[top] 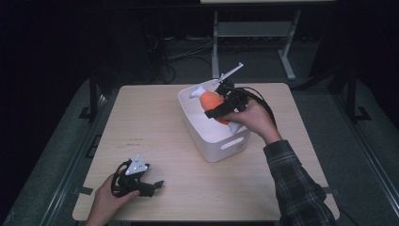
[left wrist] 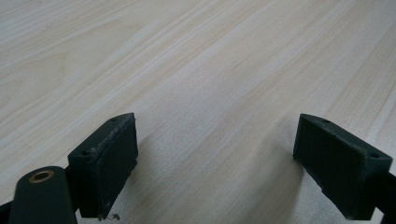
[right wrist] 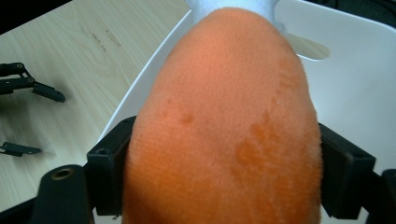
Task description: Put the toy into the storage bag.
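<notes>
We start with the wooden table [top: 155,122], a pale top with fine straight grain, smooth and matte, which carries a white bin [top: 211,136], a rounded-corner rectangular tub of glossy plastic with a slot handle in its near wall. Over the open bin our right gripper [top: 225,109] holds an orange plush toy [top: 214,101], an egg-shaped body of short fuzzy fabric with a white end pointing away from us; in the right gripper view its jaws press in on both flanks of the toy [right wrist: 224,130], so they are closed on it. Our left gripper [top: 151,186] rests low at the near left corner of the table, well apart from the bin, and in the left gripper view its jaws stand wide with nothing but bare wood between them. As we judge it, the soft pile is the main risk: the fabric can compress and creep between the flat pads, so the toy could slide out or twist. If it is released off-centre, it may catch the bin's rim and tumble onto the table. The light bin could also skid if our gripper bumps its wall.
</notes>
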A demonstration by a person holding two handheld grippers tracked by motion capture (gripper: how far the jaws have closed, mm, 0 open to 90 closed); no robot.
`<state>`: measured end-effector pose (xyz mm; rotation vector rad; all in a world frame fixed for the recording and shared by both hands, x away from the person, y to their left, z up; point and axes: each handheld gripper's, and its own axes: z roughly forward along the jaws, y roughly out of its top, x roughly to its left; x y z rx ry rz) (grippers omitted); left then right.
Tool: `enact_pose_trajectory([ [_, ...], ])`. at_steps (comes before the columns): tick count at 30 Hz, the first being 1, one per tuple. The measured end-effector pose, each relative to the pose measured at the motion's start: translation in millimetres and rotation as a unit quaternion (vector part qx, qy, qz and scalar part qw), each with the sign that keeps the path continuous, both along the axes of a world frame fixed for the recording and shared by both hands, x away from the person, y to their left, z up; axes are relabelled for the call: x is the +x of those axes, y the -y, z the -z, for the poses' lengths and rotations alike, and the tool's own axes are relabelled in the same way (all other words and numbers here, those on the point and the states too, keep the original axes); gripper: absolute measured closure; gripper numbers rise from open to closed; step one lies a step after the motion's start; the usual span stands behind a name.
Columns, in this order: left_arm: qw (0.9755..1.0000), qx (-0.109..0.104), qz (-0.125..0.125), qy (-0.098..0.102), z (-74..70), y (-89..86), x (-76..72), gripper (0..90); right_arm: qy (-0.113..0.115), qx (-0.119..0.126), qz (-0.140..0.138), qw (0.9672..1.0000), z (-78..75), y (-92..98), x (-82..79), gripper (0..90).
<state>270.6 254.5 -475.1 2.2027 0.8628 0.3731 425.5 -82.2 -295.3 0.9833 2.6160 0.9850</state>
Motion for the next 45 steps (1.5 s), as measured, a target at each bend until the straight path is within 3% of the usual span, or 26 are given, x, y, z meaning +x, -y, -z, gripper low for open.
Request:
enact_pose_trajectory([
  [10, 1.0, 0.0, 0.0, 0.0, 0.0, 0.0, 0.0, 12.9, -0.012, -0.02, 0.003, 0.9997, 17.3, -21.5, 11.5, 19.9],
  [20, 1.0, 0.0, 0.0, 0.0, 0.0, 0.0, 0.0, 12.9, -0.023, -0.025, 0.009, 0.9994, 30.2, -33.2, 12.2, 19.7],
  [45, 1.0, 0.0, 0.0, 0.0, 0.0, 0.0, 0.0, 12.9, -0.034, -0.025, -0.005, 0.9991, 40.3, -39.6, 7.7, 13.9],
])
